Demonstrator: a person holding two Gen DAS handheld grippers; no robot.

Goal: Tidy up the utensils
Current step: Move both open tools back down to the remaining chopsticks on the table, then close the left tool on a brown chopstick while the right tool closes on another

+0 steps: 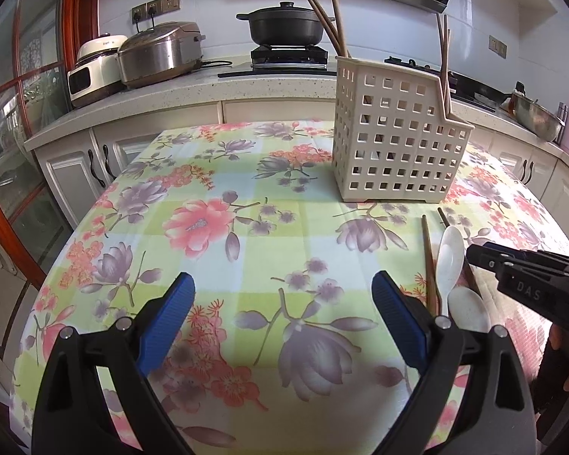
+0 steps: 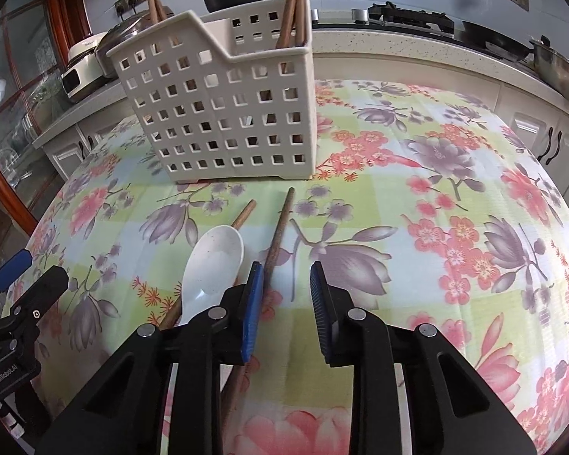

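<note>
Left wrist view reads "DAS" on the right gripper point(image 1: 474, 256); the right wrist view reads "GenRobot.AI" on the left gripper point(image 2: 22, 265). Two brown chopsticks point(image 2: 278, 227) and two white spoons point(image 2: 212, 261) lie on the floral counter point(image 2: 455, 227), long axes running toward the perforated cream holder point(image 2: 227, 113) just beyond, where more chopsticks stand upright. Right gripper's jaws stand partly apart, empty, straddling one chopstick near its middle. Left gripper's jaws are wide apart over bare cloth, holding nothing.
</note>
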